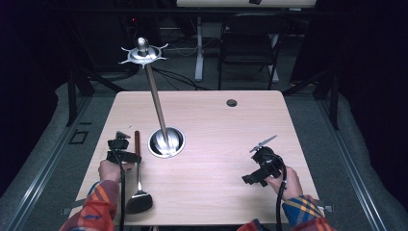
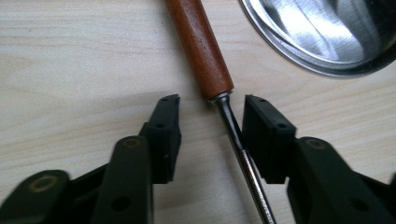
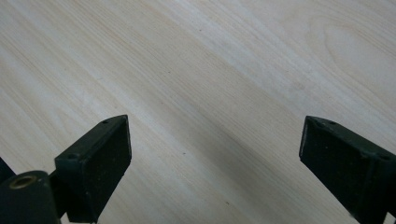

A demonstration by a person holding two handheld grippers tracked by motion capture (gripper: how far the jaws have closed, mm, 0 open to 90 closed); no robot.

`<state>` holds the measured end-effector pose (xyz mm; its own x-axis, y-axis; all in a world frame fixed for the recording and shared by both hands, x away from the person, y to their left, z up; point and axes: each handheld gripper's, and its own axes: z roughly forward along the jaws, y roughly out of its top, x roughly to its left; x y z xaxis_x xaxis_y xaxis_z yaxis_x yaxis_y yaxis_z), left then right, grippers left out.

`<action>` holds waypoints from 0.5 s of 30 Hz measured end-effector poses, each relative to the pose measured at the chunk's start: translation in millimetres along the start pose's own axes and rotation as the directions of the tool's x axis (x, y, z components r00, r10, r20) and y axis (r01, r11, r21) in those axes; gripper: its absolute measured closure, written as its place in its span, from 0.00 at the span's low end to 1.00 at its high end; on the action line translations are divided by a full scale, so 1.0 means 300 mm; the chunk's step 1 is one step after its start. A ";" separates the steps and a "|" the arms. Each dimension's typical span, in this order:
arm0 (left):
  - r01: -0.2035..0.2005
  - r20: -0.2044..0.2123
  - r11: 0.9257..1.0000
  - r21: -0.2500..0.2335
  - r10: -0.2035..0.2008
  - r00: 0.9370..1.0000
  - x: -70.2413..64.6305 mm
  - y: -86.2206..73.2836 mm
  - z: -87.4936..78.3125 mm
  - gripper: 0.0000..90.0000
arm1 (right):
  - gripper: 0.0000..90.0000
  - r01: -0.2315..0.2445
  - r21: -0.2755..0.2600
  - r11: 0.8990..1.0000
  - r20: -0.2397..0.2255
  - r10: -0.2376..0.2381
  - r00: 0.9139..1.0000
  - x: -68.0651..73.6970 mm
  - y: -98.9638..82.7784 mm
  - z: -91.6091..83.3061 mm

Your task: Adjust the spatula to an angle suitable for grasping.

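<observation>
A kitchen utensil (image 1: 138, 192) with a red-brown wooden handle (image 2: 198, 46) and a thin metal shaft (image 2: 236, 135) lies on the table at the left, its dark head toward the person. My left gripper (image 1: 122, 137) is lowered over it. Its jaws stand on either side of the shaft just below the handle's end; in the left gripper view (image 2: 212, 105) the shaft lies close to the right pad, with a gap to the left pad. At the table's right my right gripper (image 1: 262, 147) stands open over bare wood (image 3: 212, 135), nothing between its jaws.
A metal stand with a shiny round base (image 1: 166, 143) sits beside the utensil, its rod (image 1: 156, 101) leaning up to a hooked top plate (image 1: 143, 54). The base's rim (image 2: 327, 51) lies close to my left gripper. A cable hole (image 1: 232, 102) and a chair (image 1: 250, 43) are farther back.
</observation>
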<state>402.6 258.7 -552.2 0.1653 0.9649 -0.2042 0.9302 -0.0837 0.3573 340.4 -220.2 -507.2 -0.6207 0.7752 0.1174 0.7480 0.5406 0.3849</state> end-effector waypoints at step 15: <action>-0.018 -0.023 1.000 -0.003 0.017 1.000 0.012 0.019 0.006 0.78 | 0.10 -0.002 -0.019 1.000 -0.011 0.002 1.000 0.006 -0.001 0.004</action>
<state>409.1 261.4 -552.5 0.1739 0.9687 -0.1769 0.9261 -0.0999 0.3637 339.6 -218.5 -508.2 -0.6218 0.7727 0.1277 0.7448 0.5329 0.4016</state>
